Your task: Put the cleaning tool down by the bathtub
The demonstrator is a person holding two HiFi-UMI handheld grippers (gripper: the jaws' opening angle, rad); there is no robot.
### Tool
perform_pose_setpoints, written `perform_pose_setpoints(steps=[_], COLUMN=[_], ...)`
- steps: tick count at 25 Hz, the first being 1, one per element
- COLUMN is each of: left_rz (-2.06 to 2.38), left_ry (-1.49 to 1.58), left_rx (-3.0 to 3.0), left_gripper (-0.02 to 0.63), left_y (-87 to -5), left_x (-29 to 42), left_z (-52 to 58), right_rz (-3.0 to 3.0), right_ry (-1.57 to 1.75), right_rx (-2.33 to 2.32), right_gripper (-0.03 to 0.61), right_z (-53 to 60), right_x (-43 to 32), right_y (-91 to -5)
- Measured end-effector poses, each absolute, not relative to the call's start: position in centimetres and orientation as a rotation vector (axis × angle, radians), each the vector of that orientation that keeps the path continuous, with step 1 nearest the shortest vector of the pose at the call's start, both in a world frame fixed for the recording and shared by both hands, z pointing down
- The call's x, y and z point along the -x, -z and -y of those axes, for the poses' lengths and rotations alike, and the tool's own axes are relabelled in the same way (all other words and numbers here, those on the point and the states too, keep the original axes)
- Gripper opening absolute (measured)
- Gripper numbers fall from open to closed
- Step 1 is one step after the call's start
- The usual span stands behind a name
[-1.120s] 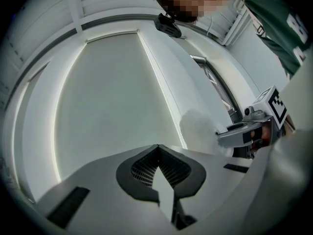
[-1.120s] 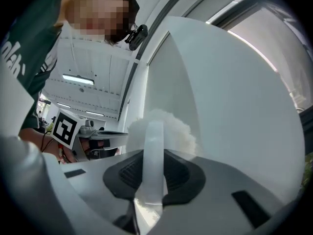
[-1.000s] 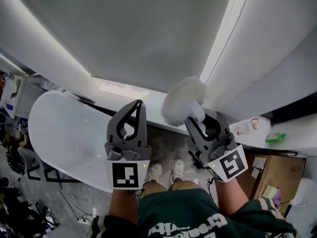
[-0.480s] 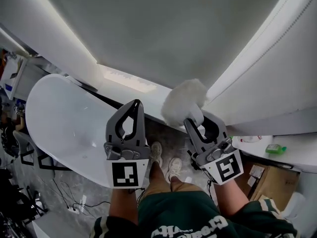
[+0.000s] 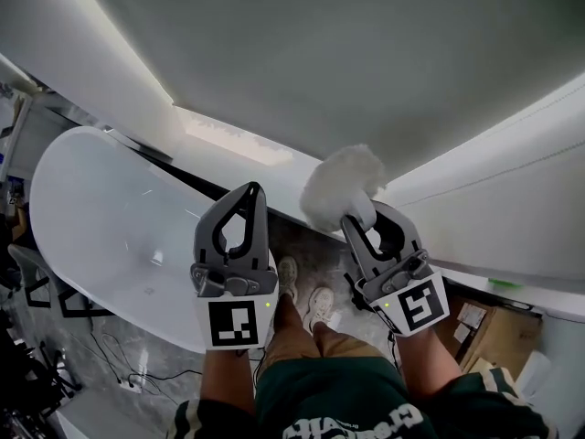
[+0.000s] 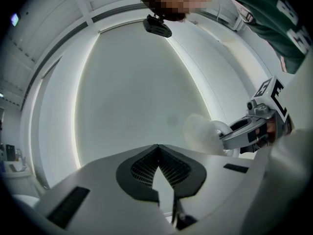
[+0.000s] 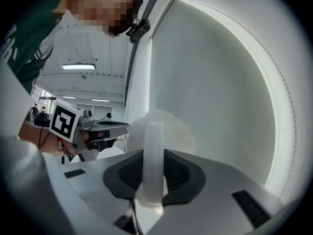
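white fluffy duster (image 5: 340,188) is up in the air just right of the bathtub (image 5: 101,218), its pale handle (image 7: 152,155) clenched in the right hand-held gripper (image 5: 364,222). left hand-held gripper (image 5: 247,195) is pinched together, empty.

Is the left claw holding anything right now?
No, the left claw is shut on nothing; the cleaning tool sits in the right claw.
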State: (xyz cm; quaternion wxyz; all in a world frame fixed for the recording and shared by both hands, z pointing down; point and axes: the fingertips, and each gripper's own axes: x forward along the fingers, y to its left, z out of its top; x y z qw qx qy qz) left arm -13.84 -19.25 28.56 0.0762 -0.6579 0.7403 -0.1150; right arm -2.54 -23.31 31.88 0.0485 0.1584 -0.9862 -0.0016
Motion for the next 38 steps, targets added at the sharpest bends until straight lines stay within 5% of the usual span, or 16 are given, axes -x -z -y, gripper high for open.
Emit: perform_pose_setpoints(steps=[12,38], left_rz=[-2.295,-2.360], left_ry=[0.269,0.346], left_rx=[2.026,2.007], left_gripper=[0.009,0.009], left_y=[-38.4,-48.7], left_x=[23.5,29.6], left_z=[21.0,19.9], right_rz=[2.874,2.602], right_ry=[-0.022,-0.030], right_rx=[-0.386,-0.189], right_gripper=[0.091,0.091], right_z=[25.3,26.9], right_x=[13.3,22.0], right_y=[-42.8,-61.8])
